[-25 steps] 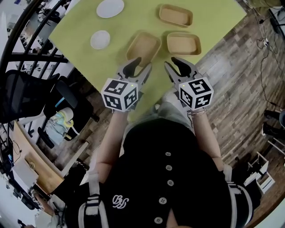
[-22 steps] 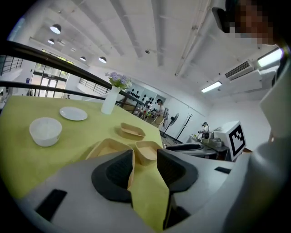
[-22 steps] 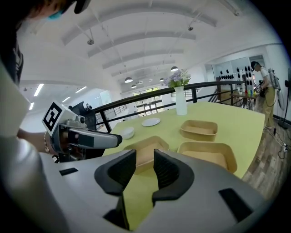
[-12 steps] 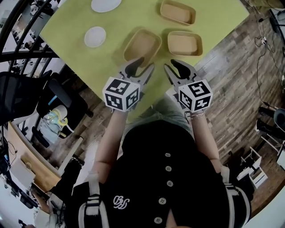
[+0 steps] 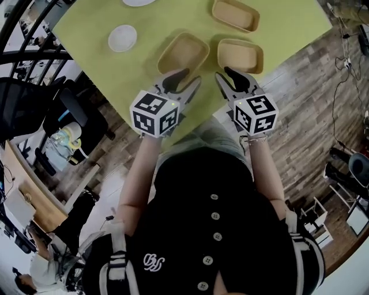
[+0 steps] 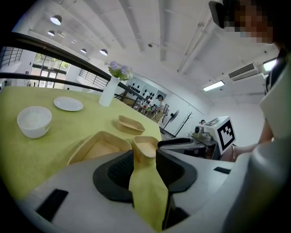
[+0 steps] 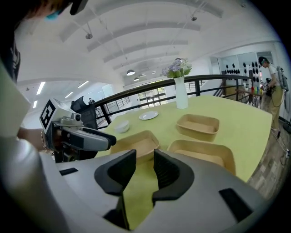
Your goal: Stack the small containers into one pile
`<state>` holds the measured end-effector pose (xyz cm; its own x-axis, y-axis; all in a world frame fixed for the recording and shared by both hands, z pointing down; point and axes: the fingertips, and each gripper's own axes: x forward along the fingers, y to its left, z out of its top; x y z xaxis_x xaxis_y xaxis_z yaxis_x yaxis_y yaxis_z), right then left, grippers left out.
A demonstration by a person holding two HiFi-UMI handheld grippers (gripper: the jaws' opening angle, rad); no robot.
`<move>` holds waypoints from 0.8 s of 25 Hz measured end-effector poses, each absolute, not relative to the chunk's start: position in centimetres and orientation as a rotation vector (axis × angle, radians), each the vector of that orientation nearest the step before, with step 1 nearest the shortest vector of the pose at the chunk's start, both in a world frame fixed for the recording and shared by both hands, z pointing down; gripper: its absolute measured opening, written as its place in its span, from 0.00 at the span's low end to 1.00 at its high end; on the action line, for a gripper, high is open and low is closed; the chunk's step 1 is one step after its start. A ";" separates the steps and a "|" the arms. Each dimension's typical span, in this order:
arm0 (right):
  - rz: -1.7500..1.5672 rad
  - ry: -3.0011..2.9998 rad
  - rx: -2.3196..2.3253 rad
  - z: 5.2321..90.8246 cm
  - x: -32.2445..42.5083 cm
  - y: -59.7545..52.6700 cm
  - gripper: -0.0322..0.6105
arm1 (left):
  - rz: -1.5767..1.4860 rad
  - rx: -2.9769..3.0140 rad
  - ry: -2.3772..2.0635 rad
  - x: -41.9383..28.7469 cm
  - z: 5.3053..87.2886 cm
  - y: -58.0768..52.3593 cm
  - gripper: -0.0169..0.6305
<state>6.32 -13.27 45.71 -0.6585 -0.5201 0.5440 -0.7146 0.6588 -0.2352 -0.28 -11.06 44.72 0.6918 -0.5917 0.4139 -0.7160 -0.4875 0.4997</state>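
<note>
Three tan paper containers lie on the green table: a near-left one (image 5: 183, 53) (image 6: 97, 148) (image 7: 136, 144), a near-right one (image 5: 240, 55) (image 6: 148, 148) (image 7: 202, 152) and a far one (image 5: 235, 15) (image 6: 129, 124) (image 7: 198, 125). My left gripper (image 5: 184, 82) (image 6: 144, 168) hovers just short of the near-left container. Its jaws have just been closing a little, stand open, and only tablecloth shows between them. My right gripper (image 5: 230, 78) (image 7: 144, 170) is open beside it, just short of the near-right container, holding nothing.
A white bowl (image 5: 122, 38) (image 6: 34, 120) and a white plate (image 6: 68, 103) (image 7: 148, 115) sit on the table's left side, and a vase of flowers (image 7: 181, 93) stands at its far end. The table's near edge is under the grippers. A black chair (image 5: 69, 115) stands at the left.
Both grippers have edged forward and down towards the two near containers. The left jaws stand a little narrower than before. No container has moved.
</note>
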 end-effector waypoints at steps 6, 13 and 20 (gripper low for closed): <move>0.496 -2.453 0.891 44.8 7.7 -16.9 0.23 | 0.228 2.207 -1.037 0.2 44.7 -11.4 0.26; 0.336 -2.399 0.767 45.2 10.4 -19.5 0.23 | 0.215 2.147 -1.126 0.8 45.0 -11.6 0.26; 0.295 -2.348 0.610 47.4 11.0 -21.6 0.23 | 0.228 2.099 -1.184 1.4 45.4 -12.0 0.28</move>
<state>10.99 -21.64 47.37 -0.6562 -0.3464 0.6704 -0.5014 0.8641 -0.0443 1.39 -12.02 45.41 0.5658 -0.6803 0.4659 -0.8048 -0.3328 0.4915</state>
